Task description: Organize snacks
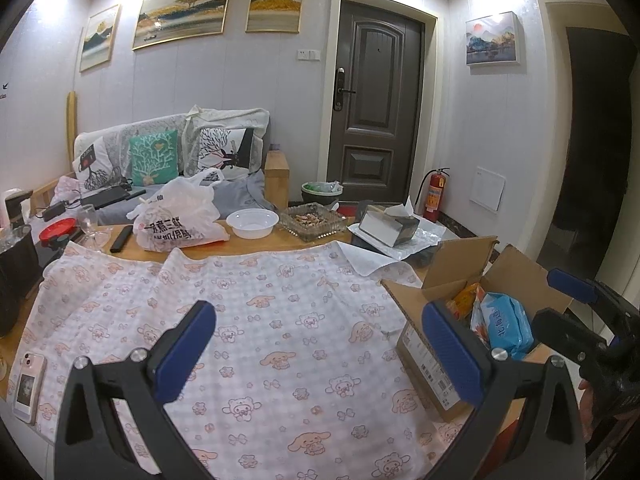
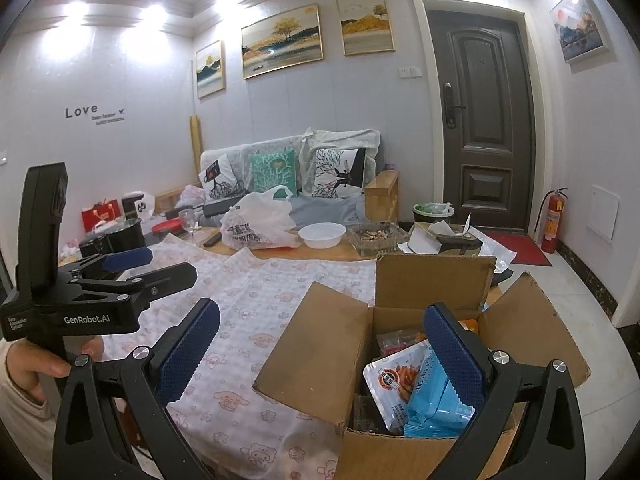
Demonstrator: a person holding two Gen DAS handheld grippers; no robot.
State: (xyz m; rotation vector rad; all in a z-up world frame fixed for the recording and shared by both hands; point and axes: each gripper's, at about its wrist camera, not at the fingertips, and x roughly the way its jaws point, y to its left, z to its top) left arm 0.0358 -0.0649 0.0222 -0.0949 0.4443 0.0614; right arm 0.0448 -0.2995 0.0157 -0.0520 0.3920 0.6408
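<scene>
Snack packets stand upright in open cardboard box (image 2: 400,364) at table's right edge – blue packet (image 2: 434,396), red-and-white packet (image 2: 394,384), orange ones behind. Patterned cloth (image 1: 280,320) beside box carries no snacks. Left gripper (image 1: 320,344) jaws wide apart, holding nothing; right gripper (image 2: 320,348) likewise, over box. Fits snacks all stowed, or awaiting unpacking – cannot tell which.

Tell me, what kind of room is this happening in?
Most likely a home living room by the front entrance. A sofa with patterned cushions stands behind a cluttered low table, framed landscape paintings hang on the wall, and a dark entry door stands to the right.
</scene>
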